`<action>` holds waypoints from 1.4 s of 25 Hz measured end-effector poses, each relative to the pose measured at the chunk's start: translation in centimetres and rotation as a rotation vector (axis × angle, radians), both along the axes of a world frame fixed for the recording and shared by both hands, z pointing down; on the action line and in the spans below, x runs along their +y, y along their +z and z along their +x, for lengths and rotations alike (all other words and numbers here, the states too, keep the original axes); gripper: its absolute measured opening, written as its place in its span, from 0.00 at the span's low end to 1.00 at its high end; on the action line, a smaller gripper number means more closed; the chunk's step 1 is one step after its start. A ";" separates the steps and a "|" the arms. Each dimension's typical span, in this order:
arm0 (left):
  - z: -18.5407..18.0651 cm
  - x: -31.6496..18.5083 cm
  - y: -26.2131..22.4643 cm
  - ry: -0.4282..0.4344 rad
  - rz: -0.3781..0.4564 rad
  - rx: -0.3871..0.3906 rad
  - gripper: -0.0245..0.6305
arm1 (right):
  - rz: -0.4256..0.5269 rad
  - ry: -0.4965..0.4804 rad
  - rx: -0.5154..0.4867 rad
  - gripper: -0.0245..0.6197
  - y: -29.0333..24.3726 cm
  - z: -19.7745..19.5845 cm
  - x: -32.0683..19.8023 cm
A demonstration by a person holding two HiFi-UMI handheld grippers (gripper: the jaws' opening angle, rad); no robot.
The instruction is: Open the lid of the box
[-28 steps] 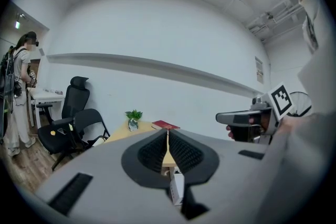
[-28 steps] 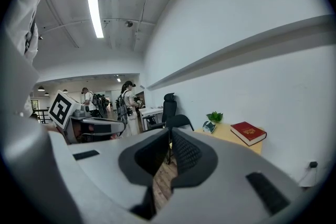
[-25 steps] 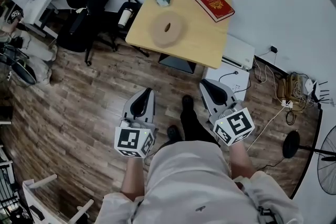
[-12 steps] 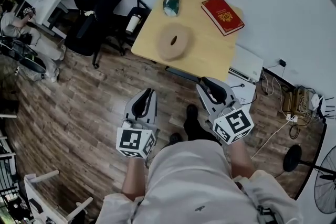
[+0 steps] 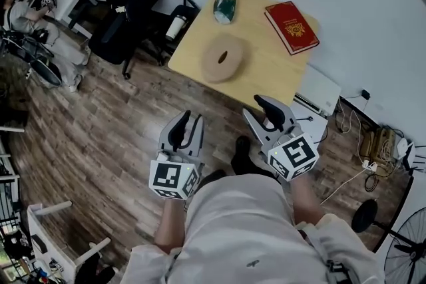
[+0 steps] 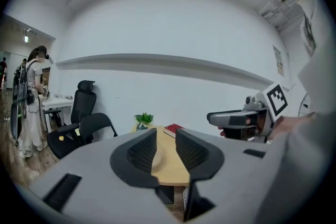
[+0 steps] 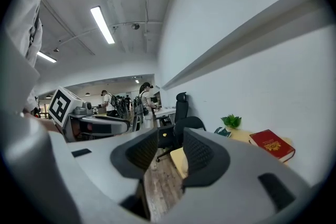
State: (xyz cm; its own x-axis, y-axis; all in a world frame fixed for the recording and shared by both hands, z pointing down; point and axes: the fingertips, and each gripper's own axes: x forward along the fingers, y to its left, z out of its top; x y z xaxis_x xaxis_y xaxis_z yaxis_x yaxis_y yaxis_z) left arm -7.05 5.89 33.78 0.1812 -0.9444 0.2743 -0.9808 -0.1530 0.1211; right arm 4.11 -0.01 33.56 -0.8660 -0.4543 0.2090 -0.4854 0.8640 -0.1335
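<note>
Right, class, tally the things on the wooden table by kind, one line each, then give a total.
round box: 1
red book: 1
potted plant: 1
Total: 3

left tool (image 5: 192,118) and right tool (image 5: 253,106) held forward side by side, jaws just opening, nothing between them

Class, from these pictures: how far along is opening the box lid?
Done: nothing; the box looks closed on the table. In hand: the left gripper and right gripper hang short of the table; their jaws have just been opening, empty. Left: reach the box, grip the lid, lift it.
</note>
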 end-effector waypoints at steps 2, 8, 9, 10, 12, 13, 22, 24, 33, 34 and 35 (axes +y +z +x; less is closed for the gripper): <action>0.4 -0.7 0.4 -0.012 -0.007 0.001 0.18 | -0.005 -0.018 0.005 0.25 0.5 0.1 -0.9; 0.6 -2.4 1.4 -0.060 -0.020 -0.010 0.19 | -0.003 -0.076 0.025 0.25 1.9 -0.2 -3.0; 0.5 -2.5 1.5 -0.070 -0.020 -0.013 0.19 | -0.005 -0.085 0.029 0.25 2.2 -0.3 -3.3; 0.5 -2.6 1.5 -0.079 -0.019 -0.015 0.19 | -0.009 -0.094 0.033 0.25 2.6 -0.5 -3.6; 0.3 -2.7 1.5 -0.097 -0.018 -0.015 0.19 | -0.019 -0.115 0.040 0.25 3.2 -1.0 -4.1; 0.1 -2.8 1.5 -0.106 -0.018 -0.014 0.19 | -0.022 -0.126 0.045 0.26 3.4 -1.3 -4.2; -1.8 -2.8 2.6 -0.175 -0.041 0.012 0.19 | -0.020 -0.212 0.122 0.29 5.6 -4.3 -5.1; -2.2 -3.0 3.0 -0.180 -0.049 0.016 0.20 | -0.025 -0.220 0.134 0.30 6.2 -4.8 -5.4; -4.4 -3.9 4.7 -0.174 -0.072 0.025 0.21 | -0.028 -0.235 0.211 0.33 9.3 -7.8 -6.6; -4.7 -4.1 4.9 -0.168 -0.078 0.024 0.21 | -0.025 -0.236 0.224 0.33 9.6 -8.3 -6.8; -5.1 -4.3 5.1 -0.163 -0.085 0.025 0.21 | -0.023 -0.236 0.239 0.34 10.0 -8.7 -7.0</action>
